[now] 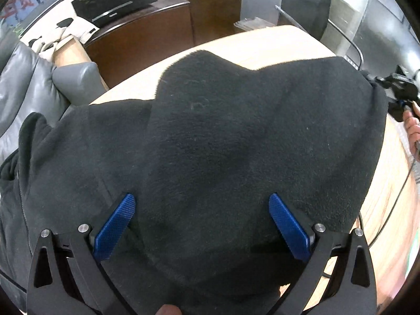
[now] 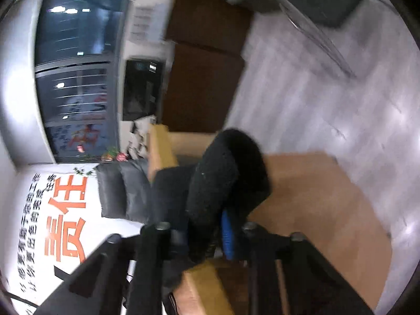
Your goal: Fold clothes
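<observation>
Left wrist view: I see the black fleece garment (image 1: 210, 136) spread over the light wooden table (image 1: 288, 39), its left side spilling past the table edge toward the grey leather sofa (image 1: 31, 84). My left gripper (image 1: 201, 204) hovers over the fleece with jaws wide apart, blue pads (image 1: 115, 225) on either side of the cloth, gripping nothing. At the far right edge a bare hand (image 1: 412, 128) shows beside the garment's corner.

Right wrist view, tilted and motion-blurred: my right gripper (image 2: 210, 225) has its jaws pinched together on a fold of the black fleece garment (image 2: 225, 173), lifted above the table (image 2: 315, 197). Only this view shows the wall poster with orange characters (image 2: 65, 210) and the dark window (image 2: 76, 78). No containers visible in either view.
</observation>
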